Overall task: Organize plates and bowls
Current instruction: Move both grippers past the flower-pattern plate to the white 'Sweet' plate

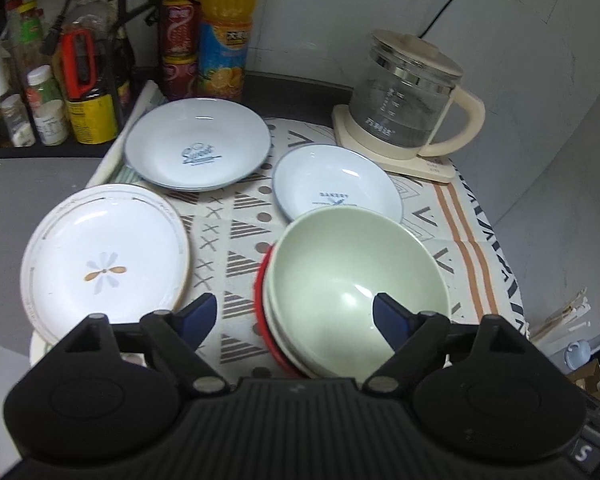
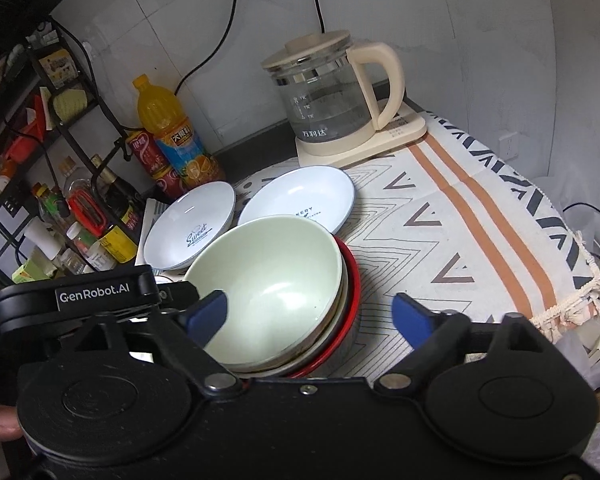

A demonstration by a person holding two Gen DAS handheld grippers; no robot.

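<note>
Left gripper (image 1: 294, 320) spread wide at lower centre of its view, nothing pinched: one blue fingertip (image 1: 388, 318) over the pale green bowl (image 1: 352, 280), the other over the patterned cloth (image 1: 236, 240). Green bowl stacked on top of a white bowl (image 1: 274, 328) and a red bowl (image 1: 260, 292), right of centre. White flower-print plate (image 1: 104, 256) at left, "Sweet" plate (image 1: 198, 144) at upper centre, "Bakery" plate (image 1: 336, 184) just behind the bowl stack. Glass kettle (image 1: 412, 100) on its cream base at upper right. Right gripper (image 2: 310, 314) likewise spread and empty, straddling the stack's right rim in the lower half of its view. Orange juice bottle (image 2: 168, 132) at upper left.
</note>
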